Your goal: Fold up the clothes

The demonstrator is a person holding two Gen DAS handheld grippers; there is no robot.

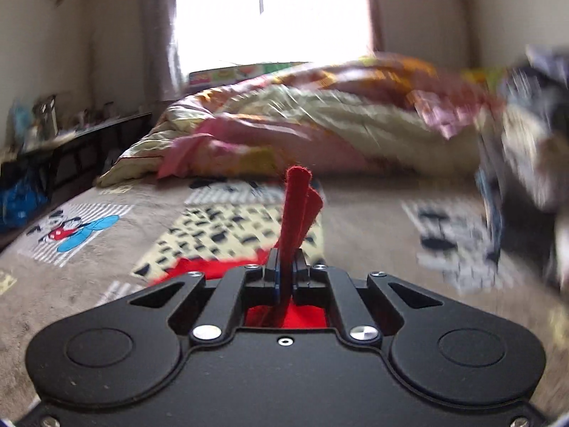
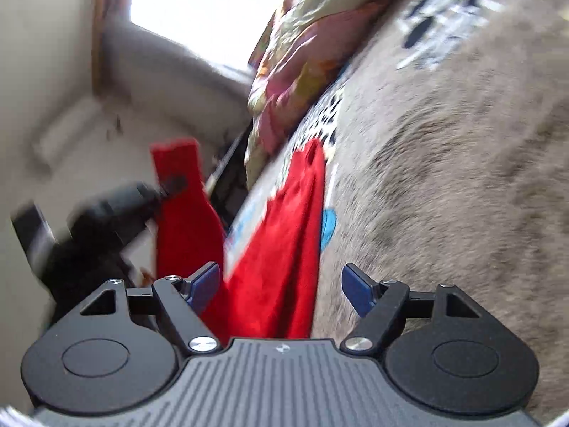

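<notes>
Ahead of my fingers lies the bed [image 1: 373, 213], its grey-brown plush blanket [image 2: 462, 178] printed with cartoon panels, taking up most of both views. Beyond my left fingertips a rumpled quilt [image 1: 302, 117] in cream, pink and orange is heaped across the far end, and behind it a bright window [image 1: 270, 14] washes everything out. Off to the left of my left fingers there's a dark shelf [image 1: 71, 142] along the wall, cluttered with small things too blurred to name. Far right of them, a smeared pile of dark and light clothes [image 1: 526, 135]; I can't make out the pieces.

Now the red garment [image 2: 281, 267]: it lies on the blanket between my right fingers and runs forward from them, and one end goes up to the left.

My left gripper [image 1: 286, 267] is pinched tight on that red cloth, a folded strip [image 1: 298, 206] sticking up past the tips, more red bunched below the jaws. From the right wrist view it shows as a dark blur clamping the raised red end.

My right gripper [image 2: 281, 286] stands wide apart, blue pads [image 2: 357, 291] either side, the cloth near the left pad, nothing pressed.
</notes>
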